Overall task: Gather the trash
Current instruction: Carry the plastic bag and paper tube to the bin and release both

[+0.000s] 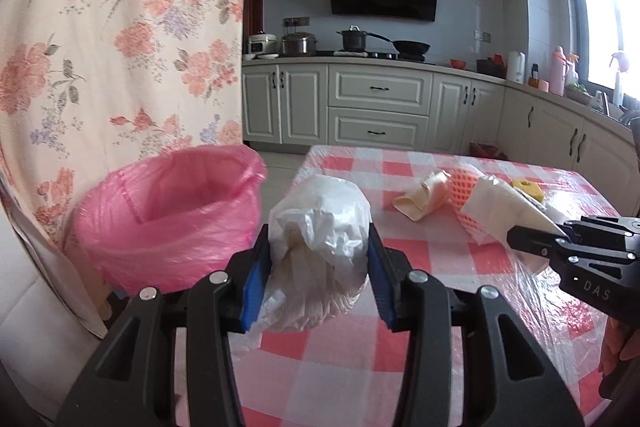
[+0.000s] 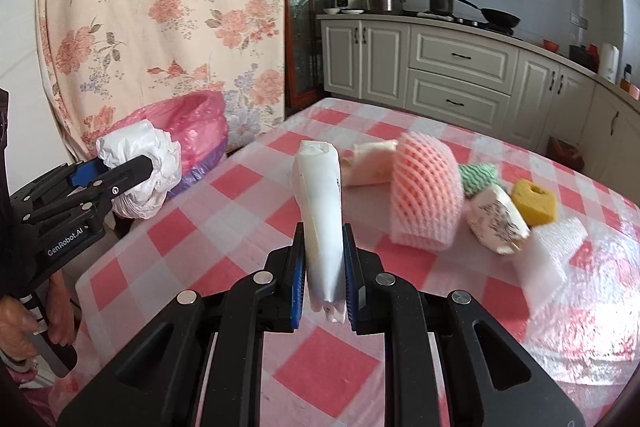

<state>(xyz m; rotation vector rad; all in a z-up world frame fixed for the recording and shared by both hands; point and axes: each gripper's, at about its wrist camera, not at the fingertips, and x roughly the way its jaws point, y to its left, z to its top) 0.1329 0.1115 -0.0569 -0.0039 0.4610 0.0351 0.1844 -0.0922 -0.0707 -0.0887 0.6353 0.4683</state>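
Left gripper (image 1: 320,247) clamped on crumpled white plastic bag (image 1: 320,247), held over table edge just beside pink-lined bin (image 1: 168,219). Right gripper (image 2: 324,259) clamped on white paper roll (image 2: 320,211), above checkered tablecloth (image 2: 224,227). Foam net (image 2: 424,195), yellow sponge (image 2: 534,203) lie on table.

We count one pink-lined trash bin (image 1: 172,211) at the far left, two held pieces of trash: one crumpled white plastic bag (image 1: 320,251) and one rolled white paper wrapper (image 2: 320,223). On the checked table (image 2: 224,227) lie one pink foam fruit net (image 2: 424,195), one yellow sponge (image 2: 534,203), one green-striped cloth (image 2: 476,175) and two more crumpled wrappers.
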